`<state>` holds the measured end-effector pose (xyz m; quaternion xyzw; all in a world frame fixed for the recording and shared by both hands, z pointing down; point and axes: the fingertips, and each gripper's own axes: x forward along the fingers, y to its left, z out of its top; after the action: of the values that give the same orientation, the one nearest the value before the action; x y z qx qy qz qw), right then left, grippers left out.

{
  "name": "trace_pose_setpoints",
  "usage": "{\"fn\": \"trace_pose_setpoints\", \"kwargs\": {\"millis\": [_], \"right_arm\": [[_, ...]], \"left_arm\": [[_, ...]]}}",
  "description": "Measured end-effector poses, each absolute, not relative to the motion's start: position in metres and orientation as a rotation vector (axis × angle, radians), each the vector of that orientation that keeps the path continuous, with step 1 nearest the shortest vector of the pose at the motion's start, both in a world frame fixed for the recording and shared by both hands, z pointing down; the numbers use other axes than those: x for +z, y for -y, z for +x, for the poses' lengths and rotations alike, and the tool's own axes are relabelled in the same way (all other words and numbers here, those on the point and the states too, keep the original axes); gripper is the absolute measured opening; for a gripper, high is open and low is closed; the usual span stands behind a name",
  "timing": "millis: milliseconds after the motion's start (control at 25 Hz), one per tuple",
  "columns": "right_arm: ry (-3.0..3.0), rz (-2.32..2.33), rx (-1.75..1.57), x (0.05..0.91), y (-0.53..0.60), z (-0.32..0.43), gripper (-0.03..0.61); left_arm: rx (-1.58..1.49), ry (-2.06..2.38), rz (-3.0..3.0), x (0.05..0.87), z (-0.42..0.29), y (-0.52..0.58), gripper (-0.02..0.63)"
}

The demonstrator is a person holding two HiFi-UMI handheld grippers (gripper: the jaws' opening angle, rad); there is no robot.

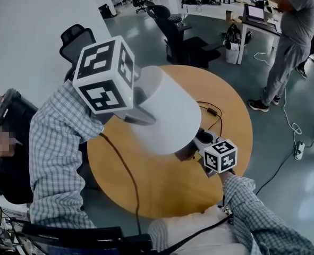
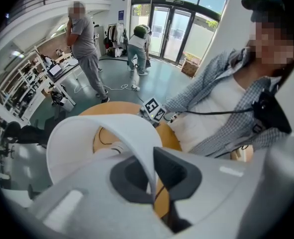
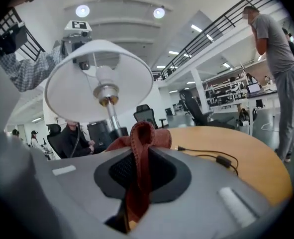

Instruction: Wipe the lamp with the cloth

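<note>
Two hand-held grippers at a table lamp (image 1: pixel 164 118), seen from the head and along each gripper's jaws.

**Lamp.** It stands on a round wooden table (image 1: pixel 146 187). Its white conical shade (image 3: pixel 84 86) sits over a metal stem (image 3: pixel 112 117) and is seen from underneath in the right gripper view. A black cable (image 3: pixel 201 156) with an inline switch (image 3: pixel 225 161) lies on the tabletop beside the lamp, on the side away from the person.

**Left gripper** (image 2: pixel 151 177). It comes down onto the lamp from above, at the narrow upper rim of the shade. The jaws are drawn almost together, with only the thin white wall of the shade between the two dark pads. One pad lies inside the shade and the other outside, so the gripper is clamped on the rim.

**Right gripper** (image 3: pixel 139 169). It sits low beside the lamp, on the person's side, just below and outside the shade's wide lower rim, and points nearly level toward the stem. The jaws stand at a narrow gap, closed on a rust-red cloth (image 3: pixel 142 136). The cloth is bunched between the pads. A folded loop of it rises above the fingertips and the rest hangs down behind them. In the right gripper view the loop lines up with the foot of the stem, but whether the cloth touches the stem or the shade cannot be told from any view.

**Surroundings.** Beyond the table from the lamp are black office chairs (image 1: pixel 172 25) and a standing person (image 1: pixel 289 41) on the grey floor.
</note>
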<state>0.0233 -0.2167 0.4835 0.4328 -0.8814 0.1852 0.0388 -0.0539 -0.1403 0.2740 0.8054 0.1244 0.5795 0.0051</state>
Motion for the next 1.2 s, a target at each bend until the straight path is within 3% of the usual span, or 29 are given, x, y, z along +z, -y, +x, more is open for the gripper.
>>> {"fn": "trace_pose_setpoints", "kwargs": {"millis": [320,1200], "right_arm": [[2.483,1.351,0.696,0.553,0.198,0.051,0.043],[2.613,1.277,0.55,0.497,0.144,0.07,0.042]], "left_arm": [[1.815,-0.378,2.49,0.291,-0.062,0.139,0.011],[2.084,-0.308,2.363,0.37,-0.078,0.163,0.014]]}}
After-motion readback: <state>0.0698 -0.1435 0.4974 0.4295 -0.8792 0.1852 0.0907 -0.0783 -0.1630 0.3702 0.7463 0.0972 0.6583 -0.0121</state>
